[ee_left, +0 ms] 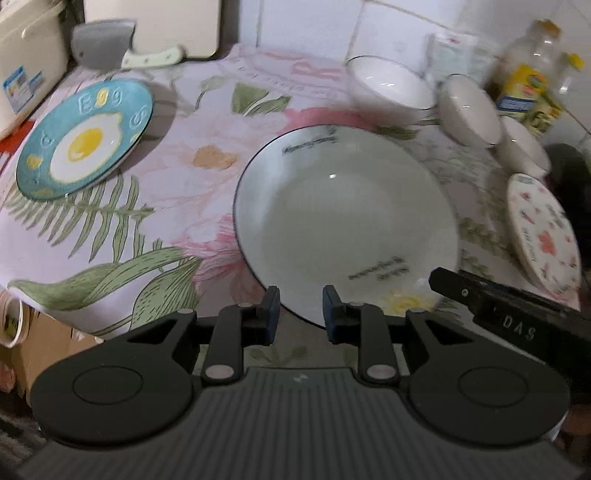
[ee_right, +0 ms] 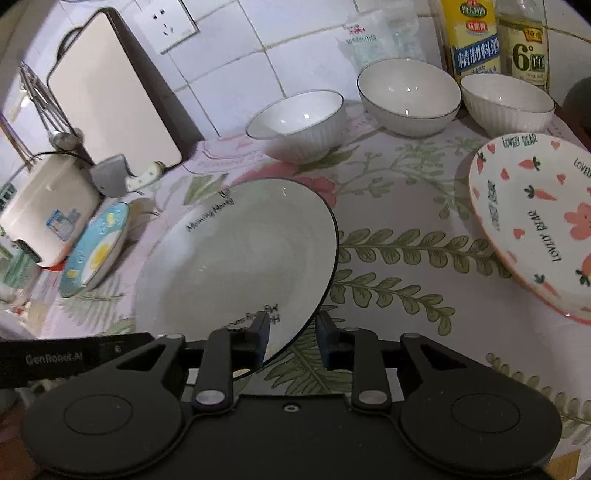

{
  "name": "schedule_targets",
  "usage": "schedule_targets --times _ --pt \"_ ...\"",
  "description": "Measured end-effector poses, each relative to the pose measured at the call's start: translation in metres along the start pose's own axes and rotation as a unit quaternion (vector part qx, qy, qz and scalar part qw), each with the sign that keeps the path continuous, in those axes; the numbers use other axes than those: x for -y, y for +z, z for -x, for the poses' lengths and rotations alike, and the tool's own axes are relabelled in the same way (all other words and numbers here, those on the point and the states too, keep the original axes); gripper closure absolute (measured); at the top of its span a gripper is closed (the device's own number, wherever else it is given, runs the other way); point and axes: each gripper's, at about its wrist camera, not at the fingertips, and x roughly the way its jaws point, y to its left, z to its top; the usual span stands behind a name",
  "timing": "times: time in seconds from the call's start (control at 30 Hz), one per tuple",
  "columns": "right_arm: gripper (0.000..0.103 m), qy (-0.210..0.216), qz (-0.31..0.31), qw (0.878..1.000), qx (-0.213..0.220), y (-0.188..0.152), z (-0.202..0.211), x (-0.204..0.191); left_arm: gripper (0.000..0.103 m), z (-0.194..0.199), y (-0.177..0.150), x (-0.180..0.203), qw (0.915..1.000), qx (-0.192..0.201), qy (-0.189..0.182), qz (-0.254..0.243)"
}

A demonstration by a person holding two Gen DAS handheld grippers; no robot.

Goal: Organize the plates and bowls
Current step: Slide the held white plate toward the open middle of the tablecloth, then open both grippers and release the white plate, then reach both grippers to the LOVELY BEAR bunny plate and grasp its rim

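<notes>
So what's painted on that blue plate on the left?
A fried egg, white with a yellow yolk, on the blue plate; clearest in the left wrist view.

Carrot-print plate (ee_right: 535,225): cut off by right edge. Far-right bottles (ee_left: 532,74) and bowls (ee_left: 469,107): motion-blurred. White plate's (ee_right: 236,254) near rim: hidden behind right tool (ee_right: 291,339).

White tiled wall (ee_right: 236,48) with a socket (ee_right: 168,24), floral tablecloth (ee_right: 406,221) over the counter, cutting board (ee_right: 110,96) leaning upright, dim light

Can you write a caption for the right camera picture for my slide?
Right tongs straddle the rim of the white plate, three bowls behind, carrot plate at right.
</notes>
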Motion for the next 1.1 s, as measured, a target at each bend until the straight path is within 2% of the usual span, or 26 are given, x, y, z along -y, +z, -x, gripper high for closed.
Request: schedule_targets --times 0.07,0.2,0.37,0.47,0.53,0.6,0.77,1.1 --pt "0.060 0.012 -0.009 1.000 0.000 0.003 0.014 0.004 0.077 0.012 -0.001 0.008 0.9998 0.004 0.001 -0.021" --pt "0.053 0.034 -0.008 0.999 -0.002 0.009 0.048 0.013 0.071 0.033 -0.004 0.022 0.9984 0.006 -0.015 -0.054" --pt "0.040 0.040 0.017 0.999 0.003 0.009 0.089 0.017 0.062 0.056 -0.007 0.039 0.9961 0.010 -0.031 -0.083" --pt "0.037 0.036 0.033 0.999 0.011 0.008 0.112 0.018 0.060 0.069 -0.007 0.051 0.9945 0.010 -0.032 -0.099" --pt "0.034 0.033 0.044 0.998 0.019 0.006 0.128 0.019 0.055 0.077 -0.006 0.059 0.9936 0.012 -0.036 -0.107" --pt "0.033 0.032 0.053 0.998 0.028 0.005 0.144 0.020 0.053 0.087 -0.005 0.068 0.9924 0.017 -0.043 -0.114" --pt "0.032 0.029 0.070 0.996 0.050 0.004 0.177 0.026 0.041 0.105 -0.001 0.091 0.9891 0.034 -0.049 -0.134" --pt "0.031 0.004 0.101 0.990 0.098 0.005 0.226 0.051 0.031 0.113 -0.002 0.143 0.9813 0.048 -0.059 -0.177"
